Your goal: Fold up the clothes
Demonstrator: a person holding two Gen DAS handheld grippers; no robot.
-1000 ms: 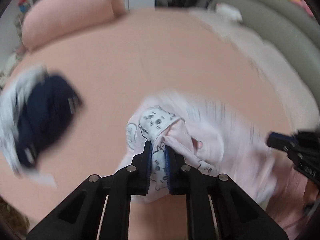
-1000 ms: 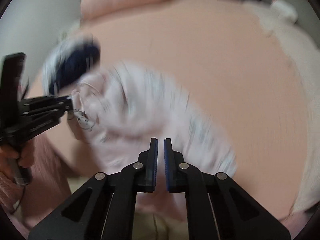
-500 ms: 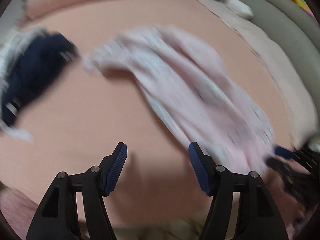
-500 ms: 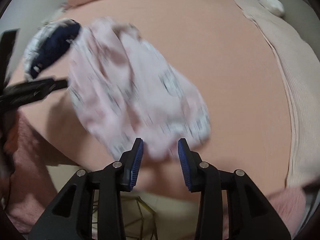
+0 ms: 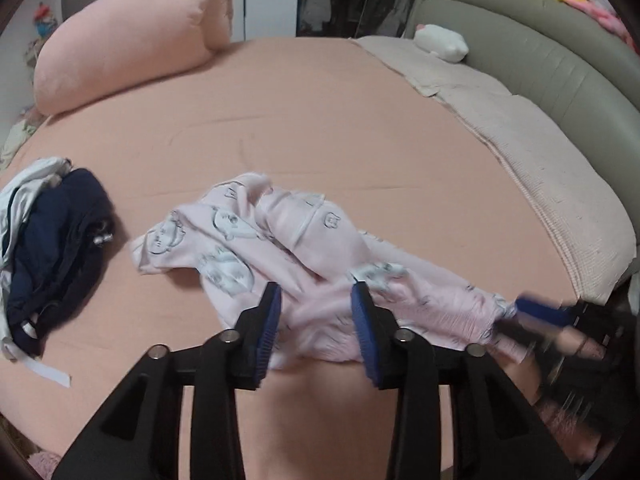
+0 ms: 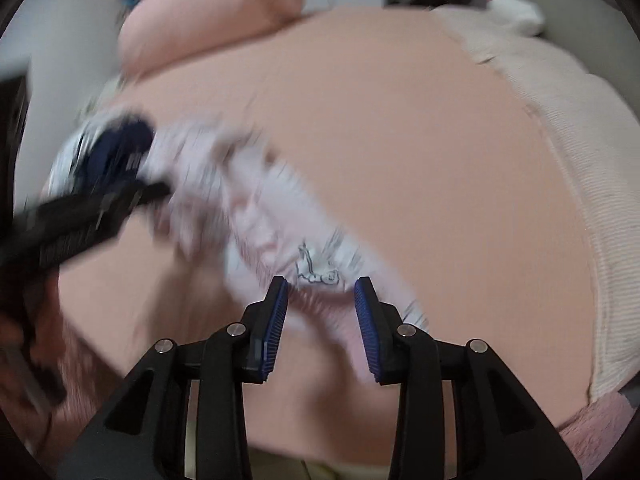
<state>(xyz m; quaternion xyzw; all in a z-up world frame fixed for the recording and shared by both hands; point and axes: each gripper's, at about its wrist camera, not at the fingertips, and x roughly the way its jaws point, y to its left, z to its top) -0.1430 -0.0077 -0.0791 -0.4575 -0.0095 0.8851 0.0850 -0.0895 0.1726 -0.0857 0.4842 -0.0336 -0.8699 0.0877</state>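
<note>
A pale pink garment with grey cartoon prints (image 5: 288, 248) lies crumpled on the peach bed sheet (image 5: 320, 120). My left gripper (image 5: 316, 300) is open, its blue pads on either side of the garment's near edge. My right gripper (image 6: 321, 292) is also open over the other end of the garment (image 6: 256, 232), which is blurred in the right wrist view. The right gripper shows at the right edge of the left wrist view (image 5: 540, 312). The left gripper shows as a dark blur at the left of the right wrist view (image 6: 88, 212).
A pile of navy and white clothes (image 5: 52, 248) lies on the sheet to the left. A pink bolster pillow (image 5: 132, 36) sits at the back left. A beige blanket (image 5: 532, 152) and a grey headboard (image 5: 540, 40) run along the right.
Both grippers have let go of the pink garment and opened. The garment was flung out and now lies spread on the sheet. Both grippers have come down over its near edge.
</note>
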